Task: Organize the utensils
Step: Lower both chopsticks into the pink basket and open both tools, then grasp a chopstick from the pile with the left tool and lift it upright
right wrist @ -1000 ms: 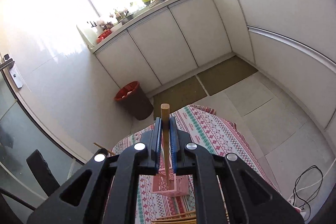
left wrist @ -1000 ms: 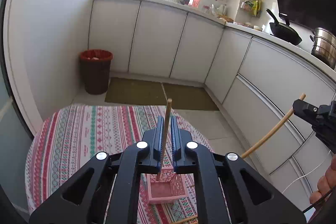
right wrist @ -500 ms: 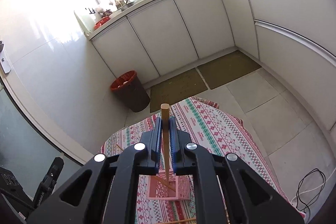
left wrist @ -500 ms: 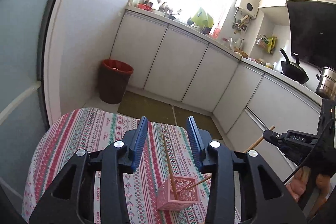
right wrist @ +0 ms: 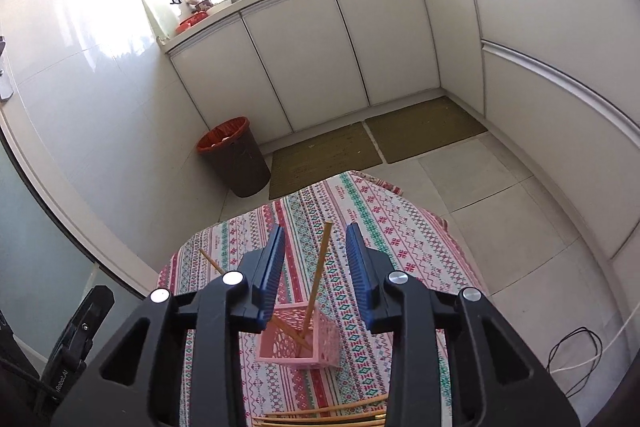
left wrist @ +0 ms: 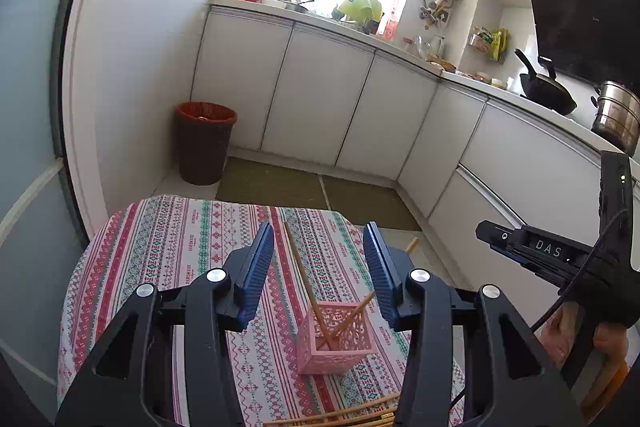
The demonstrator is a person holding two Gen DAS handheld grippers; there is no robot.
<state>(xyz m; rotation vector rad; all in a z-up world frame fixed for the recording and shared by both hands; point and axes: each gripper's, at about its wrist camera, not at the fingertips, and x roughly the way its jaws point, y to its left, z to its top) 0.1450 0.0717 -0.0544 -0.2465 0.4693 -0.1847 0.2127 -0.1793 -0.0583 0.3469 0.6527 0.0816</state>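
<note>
From the left wrist view, the left tongs (left wrist: pixel 318 267) hang above a round tabletop (left wrist: pixel 160 247) covered with a striped, patterned cloth, and their blue-padded jaws are spreading apart, clear of everything. Below and between them stands a pink lattice basket (left wrist: pixel 336 341), upright on the cloth, with two chopsticks (left wrist: pixel 304 275) leaning inside it, crossing near the bottom; one tilts up to the left between the jaws without touching either pad, the other tilts to the right and passes behind the right jaw. More chopsticks (left wrist: pixel 344 415) lie flat on the cloth at the near edge of the tabletop. At the right edge of this view the right tongs (left wrist: pixel 532 251) appear from the side, held by a hand (left wrist: pixel 580 339), too side-on there to tell how their jaws stand. From the right wrist view, the right tongs (right wrist: pixel 315 259) are also released and opening, their pads standing off on both sides of one chopstick (right wrist: pixel 318 275) that rises steeply from the pink basket (right wrist: pixel 300 341); nothing is gripped. The second stick (right wrist: pixel 210 261) slants away to the left and passes behind the left jaw. The loose bundle of chopsticks (right wrist: pixel 328 411) lies on the cloth in front of the basket. Part of the left tool (right wrist: pixel 76 343) shows at the lower left. Beyond the tabletop a dark bin with a red liner (right wrist: pixel 232 155) stands on the floor by white cabinets.
</note>
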